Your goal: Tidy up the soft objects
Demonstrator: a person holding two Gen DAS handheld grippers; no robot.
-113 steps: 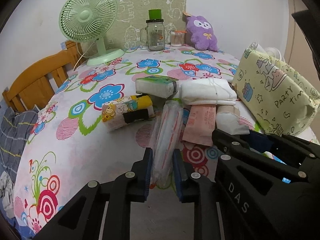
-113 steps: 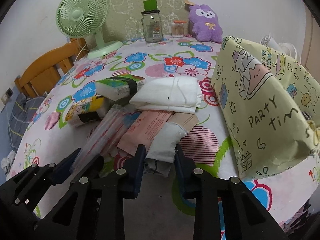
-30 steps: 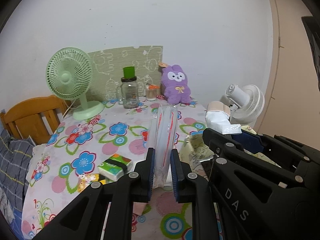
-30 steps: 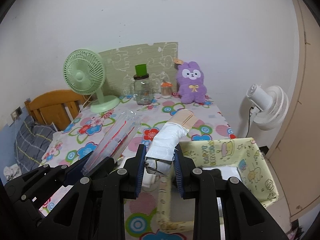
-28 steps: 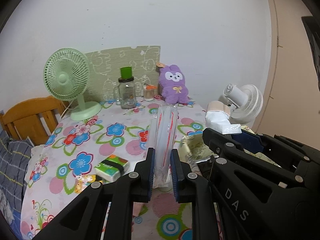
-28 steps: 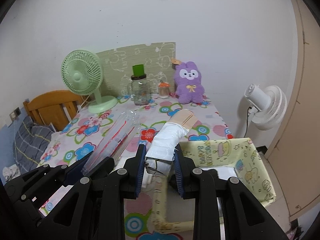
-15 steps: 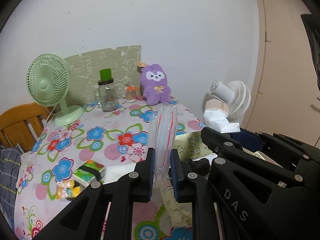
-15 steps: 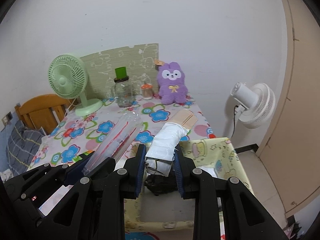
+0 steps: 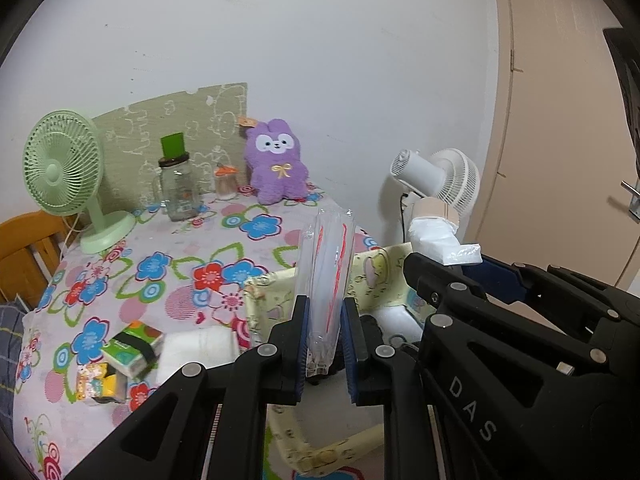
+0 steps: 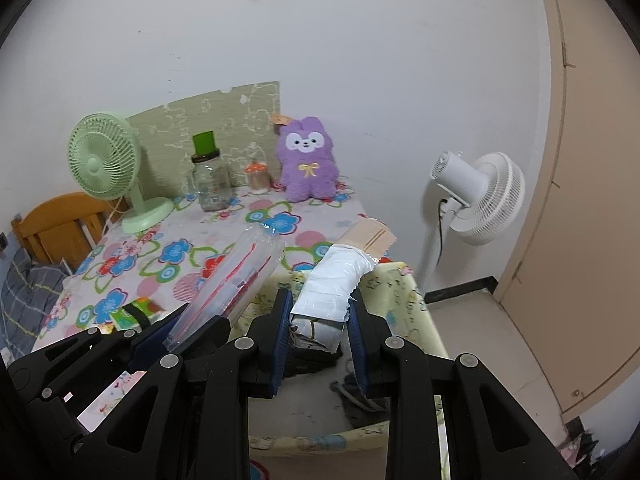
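Both grippers have swung rightward off the tabletop since the earlier frames, and now hang over the yellow cartoon-print fabric bin at the table's right edge. Left gripper: jaws clamped on a clear plastic packet with red stripes, which stands upright between the blue pads. Right gripper: jaws clamped on a white plastic-wrapped soft pack with a beige end, tilted up and away from the camera. Both packs are held above the bin's open mouth, not touching it. Inside the bin, a dark item and something white lie on the bottom; details unclear.

On the floral tabletop, left of the bin: a folded white cloth, a green tissue pack just beside it, and a yellow cartoon tissue pack nearer the front edge. At the back by the wall: green desk fan, glass jar with green lid, purple plush toy. A white floor fan stands beyond the bin.
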